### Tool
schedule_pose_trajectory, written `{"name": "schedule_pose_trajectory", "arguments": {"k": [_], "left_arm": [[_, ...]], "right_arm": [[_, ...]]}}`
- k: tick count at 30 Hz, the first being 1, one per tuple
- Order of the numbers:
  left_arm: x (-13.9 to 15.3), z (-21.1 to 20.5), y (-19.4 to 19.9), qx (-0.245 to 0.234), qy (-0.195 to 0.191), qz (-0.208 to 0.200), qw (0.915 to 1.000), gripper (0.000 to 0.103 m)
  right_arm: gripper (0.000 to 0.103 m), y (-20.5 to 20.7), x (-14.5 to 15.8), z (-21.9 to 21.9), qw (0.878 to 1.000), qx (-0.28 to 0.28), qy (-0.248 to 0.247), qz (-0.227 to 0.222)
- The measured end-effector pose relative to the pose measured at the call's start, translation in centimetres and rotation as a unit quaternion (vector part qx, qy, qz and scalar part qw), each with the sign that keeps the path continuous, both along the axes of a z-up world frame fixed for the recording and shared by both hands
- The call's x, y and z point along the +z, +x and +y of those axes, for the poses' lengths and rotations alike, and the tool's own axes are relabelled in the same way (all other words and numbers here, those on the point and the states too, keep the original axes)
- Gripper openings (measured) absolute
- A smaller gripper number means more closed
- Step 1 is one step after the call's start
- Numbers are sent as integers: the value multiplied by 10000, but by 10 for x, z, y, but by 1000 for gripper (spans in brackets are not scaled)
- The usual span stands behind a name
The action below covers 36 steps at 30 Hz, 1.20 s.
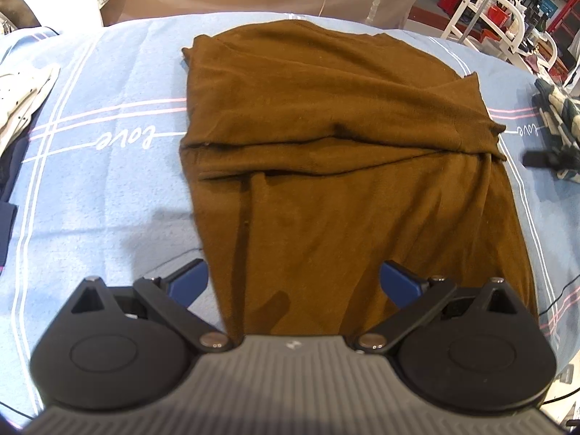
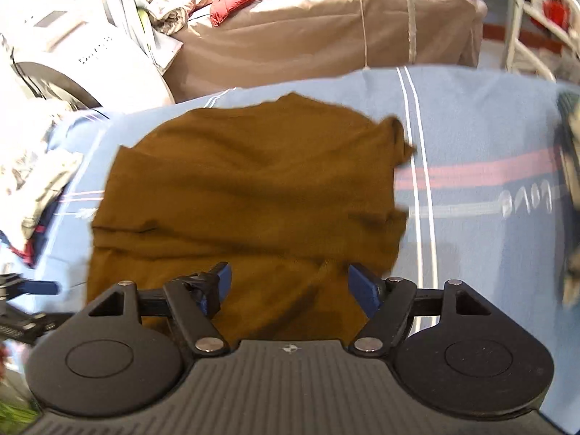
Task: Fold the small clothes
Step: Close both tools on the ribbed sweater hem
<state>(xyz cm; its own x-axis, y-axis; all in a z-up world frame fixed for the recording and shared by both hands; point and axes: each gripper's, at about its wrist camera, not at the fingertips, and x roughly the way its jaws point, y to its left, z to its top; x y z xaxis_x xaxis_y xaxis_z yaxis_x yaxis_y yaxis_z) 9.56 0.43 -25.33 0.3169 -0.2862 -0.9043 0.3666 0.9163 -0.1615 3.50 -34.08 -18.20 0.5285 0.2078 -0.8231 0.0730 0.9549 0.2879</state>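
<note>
A brown garment (image 1: 326, 166) lies partly folded on the blue striped cloth (image 1: 108, 188), with a fold edge running across its middle. My left gripper (image 1: 293, 279) hovers over its near edge with its blue fingers wide apart and nothing between the pads. In the right wrist view the same brown garment (image 2: 253, 188) spreads out ahead. My right gripper (image 2: 288, 282) stands open above its near part, holding nothing. The other gripper shows at the right edge (image 1: 543, 159) of the left wrist view and at the left edge (image 2: 29, 290) of the right wrist view.
A pile of light clothes (image 1: 21, 98) sits on the left of the blue cloth, seen too as a heap (image 2: 36, 181). A patterned item (image 1: 558, 101) lies at the right. Behind stand a covered beige mattress (image 2: 326, 32), a white appliance (image 2: 72, 58) and a white rack (image 1: 500, 18).
</note>
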Motion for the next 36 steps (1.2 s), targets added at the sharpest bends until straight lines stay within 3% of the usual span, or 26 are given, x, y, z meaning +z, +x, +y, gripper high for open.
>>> {"name": "schedule_pose_trajectory", "arguments": {"k": [9,11,13,15,20,27,28,29,30,32,36], "left_arm": [[-6,59,-49,113,-307,16,9995,102],[-10,75,-64,160,-524,147,9984,95],[-17,86,-75,147,-722,410,9964,71],[-24,91,-85,154,-821,627,9945,57],[-33,98,-105,204,-893,905,9917,59],[-39,109,-119,386,-1011,1170,9872,66],[-40,109,-119,390,-1043,1184,9867,68],[-40,107,-120,389,-1060,1199,9863,68],[-41,106,-120,384,-1070,1215,9861,69],[-42,103,-121,397,-1142,1273,9845,72],[-44,97,-126,367,-1253,1352,9822,79]], "right_arm": [[103,-99,-17,16,9964,-354,211,734],[103,-118,-22,23,9952,-350,218,890],[103,-138,-27,28,9938,-347,356,991],[103,-151,-34,32,9923,-426,480,1062],[95,-163,-51,30,9849,-842,767,1301],[95,-166,-63,36,9778,-989,1266,1347],[70,-166,-63,39,9776,-919,1293,1381],[25,-165,-65,42,9779,-867,1240,1441],[11,-165,-67,42,9761,-868,1288,1519],[9,-170,-65,35,9728,-1038,1425,1501],[8,-184,-50,13,9735,-1278,1192,1476]]}}
